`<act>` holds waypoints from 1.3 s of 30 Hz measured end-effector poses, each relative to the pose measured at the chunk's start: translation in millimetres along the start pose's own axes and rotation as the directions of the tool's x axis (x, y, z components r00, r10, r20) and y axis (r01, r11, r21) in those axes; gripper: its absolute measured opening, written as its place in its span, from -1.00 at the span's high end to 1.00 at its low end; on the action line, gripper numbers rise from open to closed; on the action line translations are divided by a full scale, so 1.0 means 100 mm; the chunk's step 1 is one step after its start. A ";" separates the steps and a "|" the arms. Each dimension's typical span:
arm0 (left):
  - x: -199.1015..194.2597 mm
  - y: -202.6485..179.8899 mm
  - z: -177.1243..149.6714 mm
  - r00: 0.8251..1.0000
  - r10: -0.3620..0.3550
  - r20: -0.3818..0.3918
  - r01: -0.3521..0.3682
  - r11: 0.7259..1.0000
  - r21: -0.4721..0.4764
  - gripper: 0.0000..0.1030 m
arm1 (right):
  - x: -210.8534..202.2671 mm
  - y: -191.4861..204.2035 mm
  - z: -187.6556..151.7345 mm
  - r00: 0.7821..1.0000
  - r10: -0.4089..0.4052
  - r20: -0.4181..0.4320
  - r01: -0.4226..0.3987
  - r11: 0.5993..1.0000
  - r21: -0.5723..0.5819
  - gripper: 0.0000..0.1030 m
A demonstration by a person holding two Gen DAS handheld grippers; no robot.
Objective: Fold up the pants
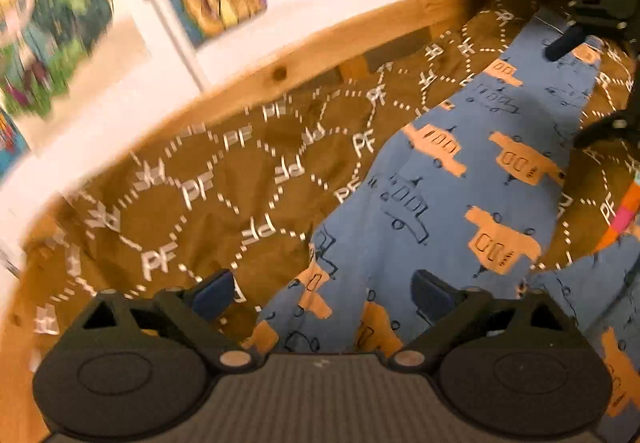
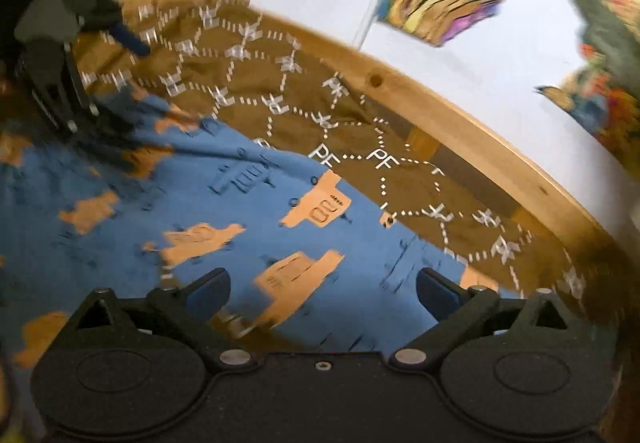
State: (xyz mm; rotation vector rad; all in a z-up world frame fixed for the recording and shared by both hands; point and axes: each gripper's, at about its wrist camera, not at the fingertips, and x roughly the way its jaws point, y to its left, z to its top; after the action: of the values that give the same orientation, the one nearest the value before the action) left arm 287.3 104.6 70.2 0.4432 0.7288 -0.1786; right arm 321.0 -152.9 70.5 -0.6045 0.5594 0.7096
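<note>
— What am I working with here?

— My pants [image 1: 452,203]: blue fabric printed with orange trucks and dark outlined trucks.

— How do they lie?

— Spread on the brown bedspread [image 1: 208,203] with its white dotted hexagons and letters. From my left tool one leg runs away toward the far side, narrowing. From my right tool the blue cloth [image 2: 224,211] fills the near side, slightly rumpled, its edge running diagonally across the brown.
</note>
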 end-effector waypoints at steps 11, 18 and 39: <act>0.71 0.36 0.12 0.979 -0.077 -0.190 0.076 0.997 -0.014 0.26 | 0.94 -0.54 0.50 0.997 0.029 -0.067 -0.037 0.991 -0.126 -0.52; 0.78 0.35 0.17 0.970 0.005 -0.241 -0.024 0.997 -0.077 0.98 | 1.17 -0.74 0.49 0.991 0.012 -0.134 -0.036 0.983 -0.178 -0.15; 0.61 -0.10 -0.02 0.965 0.256 -0.060 -0.247 0.961 0.125 0.99 | 1.62 -1.02 0.35 0.945 0.192 -0.263 -0.197 0.980 0.007 0.84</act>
State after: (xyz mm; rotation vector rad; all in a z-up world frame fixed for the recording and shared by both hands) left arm 327.8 95.8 24.7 0.6525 0.7312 0.0354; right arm 506.2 -122.5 21.4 -0.6728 0.8686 0.8274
